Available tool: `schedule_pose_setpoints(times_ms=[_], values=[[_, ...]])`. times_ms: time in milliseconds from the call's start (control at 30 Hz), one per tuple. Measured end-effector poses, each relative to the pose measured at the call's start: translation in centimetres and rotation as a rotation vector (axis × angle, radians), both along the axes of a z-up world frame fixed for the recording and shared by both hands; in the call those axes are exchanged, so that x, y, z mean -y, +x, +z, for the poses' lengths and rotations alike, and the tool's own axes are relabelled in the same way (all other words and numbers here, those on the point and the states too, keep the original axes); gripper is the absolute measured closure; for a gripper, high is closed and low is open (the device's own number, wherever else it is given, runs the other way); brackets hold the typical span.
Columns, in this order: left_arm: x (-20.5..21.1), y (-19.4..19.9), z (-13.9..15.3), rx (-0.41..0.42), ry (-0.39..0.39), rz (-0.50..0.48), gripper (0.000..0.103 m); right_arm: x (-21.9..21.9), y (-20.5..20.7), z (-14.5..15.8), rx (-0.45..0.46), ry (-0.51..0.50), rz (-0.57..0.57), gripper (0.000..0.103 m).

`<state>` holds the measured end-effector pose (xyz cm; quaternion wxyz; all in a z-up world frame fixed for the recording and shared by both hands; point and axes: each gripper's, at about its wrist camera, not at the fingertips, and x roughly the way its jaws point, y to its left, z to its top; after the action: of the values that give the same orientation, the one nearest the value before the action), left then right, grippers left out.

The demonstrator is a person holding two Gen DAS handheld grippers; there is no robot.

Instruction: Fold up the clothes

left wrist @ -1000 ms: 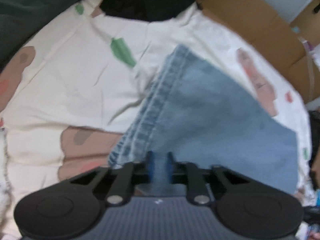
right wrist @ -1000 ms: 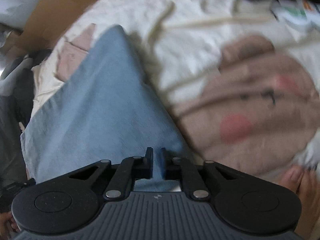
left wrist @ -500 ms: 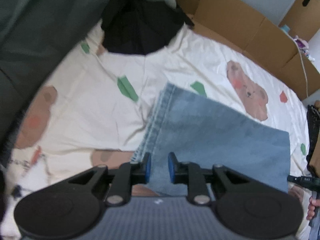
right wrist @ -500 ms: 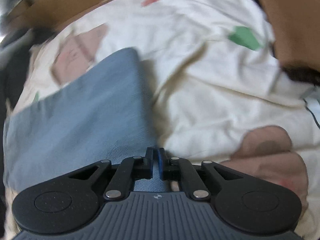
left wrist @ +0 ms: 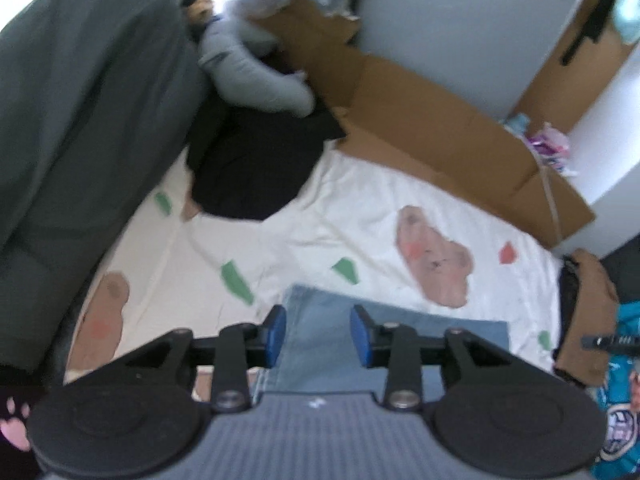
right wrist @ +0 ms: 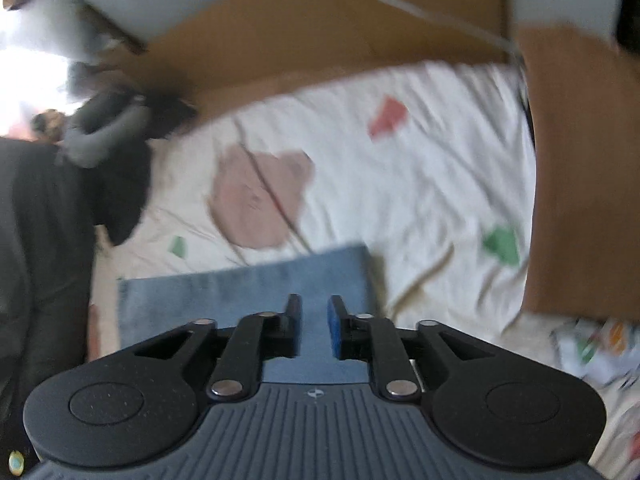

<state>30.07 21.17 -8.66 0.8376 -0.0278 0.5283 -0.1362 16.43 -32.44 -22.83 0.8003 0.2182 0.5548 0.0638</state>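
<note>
Both claws hang above the bed, jaws opening with nothing between them: the left claw (left wrist: 318,334) and the right claw (right wrist: 314,328) are free of the cloth. Below them the folded jeans (left wrist: 336,344) lie flat on the sheet (left wrist: 360,208), long axis running across both views, hem at the left in the left view. Farther off sit cardboard (left wrist: 420,120), a black garment (left wrist: 248,168) and a grey wall (left wrist: 460,20).

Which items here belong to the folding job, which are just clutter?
Job:
folded denim, flat on the bear-print sheet
left gripper and right gripper, fingers opening, nothing between them

Lying about:
black garment
cardboard
grey padded garment
teal printed cloth
</note>
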Motion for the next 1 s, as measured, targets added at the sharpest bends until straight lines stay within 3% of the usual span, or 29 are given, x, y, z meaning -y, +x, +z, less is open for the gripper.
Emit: schedule_pose_setpoints(times_ms=[33, 67, 233, 400, 533, 700, 1000], values=[[0.4, 0.5, 0.9, -0.003, -0.001, -0.008, 0.065, 0.0, 0.3, 1.7, 0.017, -0.011, 0.023, 0.051], [0.8, 1.1, 1.9, -0.006, -0.004, -0.011, 0.065, 0.0, 0.6, 3.4, 0.033, -0.021, 0.045, 0.047], [3.8, 3.4, 6.5, 0.025, 0.002, 0.004, 0.064, 0.9, 0.6, 7.4, 0.061, 0.005, 0.062, 0.047], [8.2, 5.1, 7.7, 0.014, 0.005, -0.001, 0.063, 2.1, -0.4, 7.8, 0.066, 0.041, 0.083, 0.047], [12.2, 5.6, 5.9, 0.007, 0.008, -0.013, 0.063, 3.1, -1.3, 6.3, 0.069, 0.12, 0.078, 0.047], [16.7, 3.7, 1.2, 0.008, -0.004, -0.004, 0.063, 3.0, -1.6, 3.0, 0.092, 0.142, 0.097, 0.047], [20.3, 2.5, -4.4, -0.057, 0.006, 0.056, 0.064, 3.1, -2.7, -2.8, 0.108, 0.221, 0.111, 0.047]])
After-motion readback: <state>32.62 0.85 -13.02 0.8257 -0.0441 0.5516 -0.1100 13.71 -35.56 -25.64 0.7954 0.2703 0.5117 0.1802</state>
